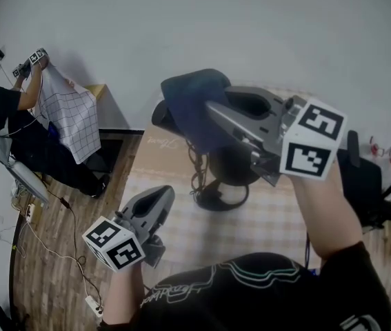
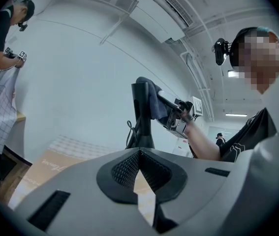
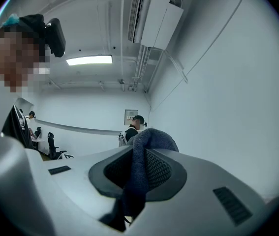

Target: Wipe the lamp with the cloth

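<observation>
Pinched between the jaws of my right gripper (image 3: 138, 154), the soft dark-blue fabric cloth (image 3: 154, 139) drapes limp over the slim black desk lamp (image 2: 142, 127) toward the far edge of the tabletop (image 1: 271, 219) — top-heavy, I judge, so my left gripper (image 2: 140, 154), jaws closed on nothing, should steady its stem.

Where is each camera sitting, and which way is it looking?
Head view: on the person's head, looking down at the lamp; both arms, the left hand-held gripper and the right hand-held gripper show.
Left gripper view: on the left hand-held gripper, looking along its shut jaws at the lamp; the right arm shows.
Right gripper view: on the right hand-held gripper, looking up at wall and ceiling, jaws shut on the cloth; the head shows.
Shared: head and left gripper views both show lamp and cloth.
</observation>
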The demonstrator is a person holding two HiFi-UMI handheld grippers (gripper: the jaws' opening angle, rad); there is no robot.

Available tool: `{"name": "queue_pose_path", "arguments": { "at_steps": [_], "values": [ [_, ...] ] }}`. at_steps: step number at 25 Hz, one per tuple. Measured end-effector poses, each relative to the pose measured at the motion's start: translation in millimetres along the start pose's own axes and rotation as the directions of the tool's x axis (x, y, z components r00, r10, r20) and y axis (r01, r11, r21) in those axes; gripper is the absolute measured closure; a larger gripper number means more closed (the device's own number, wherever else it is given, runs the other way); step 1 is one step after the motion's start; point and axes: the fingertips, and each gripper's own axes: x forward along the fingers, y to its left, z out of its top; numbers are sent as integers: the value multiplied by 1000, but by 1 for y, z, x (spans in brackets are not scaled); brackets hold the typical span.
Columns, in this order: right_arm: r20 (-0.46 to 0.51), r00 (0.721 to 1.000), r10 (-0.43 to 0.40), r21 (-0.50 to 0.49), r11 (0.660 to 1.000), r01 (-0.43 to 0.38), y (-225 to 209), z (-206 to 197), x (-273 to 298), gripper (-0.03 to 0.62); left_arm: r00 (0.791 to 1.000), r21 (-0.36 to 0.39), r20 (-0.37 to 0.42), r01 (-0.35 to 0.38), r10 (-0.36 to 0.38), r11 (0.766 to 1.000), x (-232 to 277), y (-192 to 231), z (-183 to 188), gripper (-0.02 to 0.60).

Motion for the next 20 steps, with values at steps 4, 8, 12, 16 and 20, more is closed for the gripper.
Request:
{"name": "queue_pose_path", "arguments": {
  "at_steps": [4, 8, 12, 16, 20],
  "values": [
    [-15, 1000, -5, 7, 1000, 5, -7, -9, 9, 537, 1000, 4, 0, -11, 11, 1000, -5, 2, 1, 581],
    [-34, 999, -17, -3, 1000, 17, -13, -17, 15, 537, 1000, -4, 3, -21, 21, 1000, -7, 6, -1, 581],
    [-63, 998, -16, -11, 1000, 15, -20, -27, 18, 537, 1000, -4, 0, -18, 18, 1000, -4, 7, -2, 581],
    [-89, 996, -22, -8, 1000, 22, -26, -40, 18, 537, 1000, -10, -5, -16, 16, 1000, -1, 9, -4, 581],
    [-102, 994, -26, 13, 1000, 27, -30, -51, 12, 537, 1000, -17, -12, -12, 12, 1000, 2, 12, -5, 581]
  ]
}}
